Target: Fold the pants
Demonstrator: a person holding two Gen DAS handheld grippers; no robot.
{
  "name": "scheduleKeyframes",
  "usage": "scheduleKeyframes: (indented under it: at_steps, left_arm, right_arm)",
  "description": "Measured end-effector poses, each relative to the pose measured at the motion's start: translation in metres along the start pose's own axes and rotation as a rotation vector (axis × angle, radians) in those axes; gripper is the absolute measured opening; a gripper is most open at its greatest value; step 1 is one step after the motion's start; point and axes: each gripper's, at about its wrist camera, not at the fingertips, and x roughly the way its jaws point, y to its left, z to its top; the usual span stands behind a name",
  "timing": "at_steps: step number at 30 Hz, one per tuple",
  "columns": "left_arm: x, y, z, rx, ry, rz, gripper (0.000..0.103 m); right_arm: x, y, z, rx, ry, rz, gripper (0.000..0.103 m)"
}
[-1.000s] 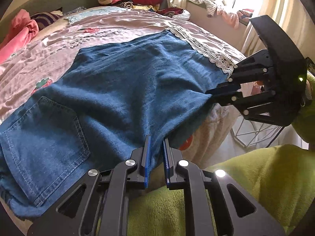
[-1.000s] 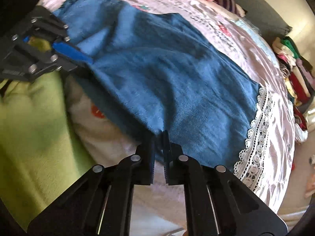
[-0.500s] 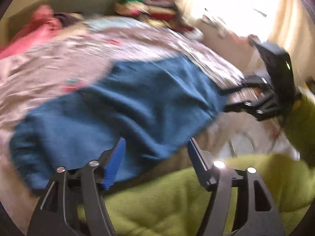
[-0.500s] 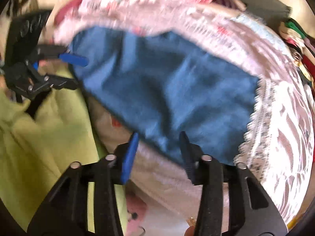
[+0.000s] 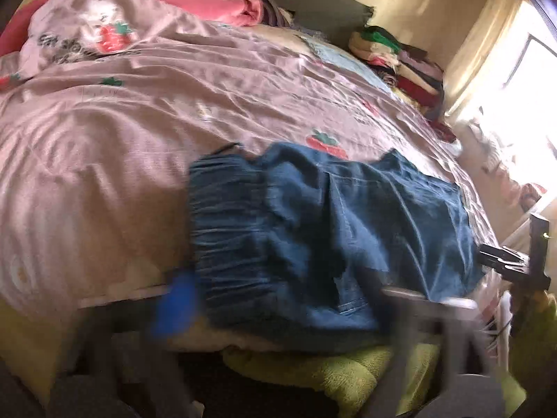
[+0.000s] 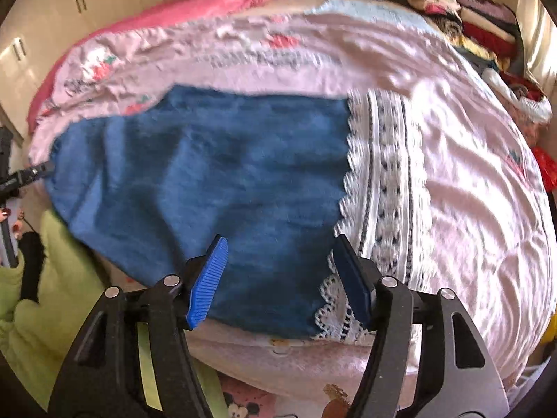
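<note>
The blue denim pants point(image 5: 323, 240) lie folded on the pink bedspread point(image 5: 139, 132) at the bed's near edge, elastic waistband to the left. In the right wrist view the pants point(image 6: 222, 181) end next to a white lace strip point(image 6: 386, 188). My left gripper point(image 5: 278, 299) is blurred, its fingers wide apart and empty, just in front of the pants. My right gripper point(image 6: 282, 278) is open and empty over the pants' near edge. It also shows at the right edge of the left wrist view point(image 5: 515, 264).
A stack of folded clothes point(image 5: 397, 62) sits at the bed's far corner, also in the right wrist view point(image 6: 466, 14). A pink blanket point(image 5: 216, 3) lies by the headboard. Lime green sleeves point(image 6: 48, 299) are close below. Cupboards point(image 6: 52, 24) stand at left.
Both grippers have let go of the pants and opened wide. They have drawn back and swung, and the pants now rest on the bed.
</note>
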Motion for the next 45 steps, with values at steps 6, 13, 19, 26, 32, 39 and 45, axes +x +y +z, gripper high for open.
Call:
scheduleKeyframes:
  at_steps: [6, 13, 19, 26, 32, 39, 45]
  left_arm:
    - [-0.016, 0.009, 0.003, 0.063, -0.041, 0.105, 0.043]
    - [-0.014, 0.015, 0.003, 0.049, -0.025, 0.116, 0.055]
    - [-0.060, -0.013, 0.026, 0.106, -0.149, 0.068, 0.074]
    - [-0.049, -0.061, 0.061, 0.173, -0.142, -0.055, 0.075]
    - [-0.004, -0.100, 0.080, 0.226, -0.077, -0.125, 0.075]
    - [0.063, -0.133, 0.094, 0.267, 0.052, -0.165, 0.075]
    - [0.119, -0.146, 0.102, 0.285, 0.139, -0.156, 0.075]
  right_arm:
    - [0.009, -0.012, -0.011, 0.046, 0.011, 0.012, 0.057]
    - [0.002, -0.009, -0.008, 0.047, -0.014, 0.039, 0.063]
    - [-0.030, -0.036, 0.013, 0.134, -0.167, 0.085, 0.063]
    - [-0.025, -0.077, 0.051, 0.213, -0.217, 0.066, 0.063]
    - [-0.002, -0.102, 0.076, 0.243, -0.198, 0.083, 0.059]
    - [0.038, -0.124, 0.092, 0.259, -0.152, 0.128, 0.047]
    - [0.057, -0.119, 0.090, 0.214, -0.137, 0.188, 0.032]
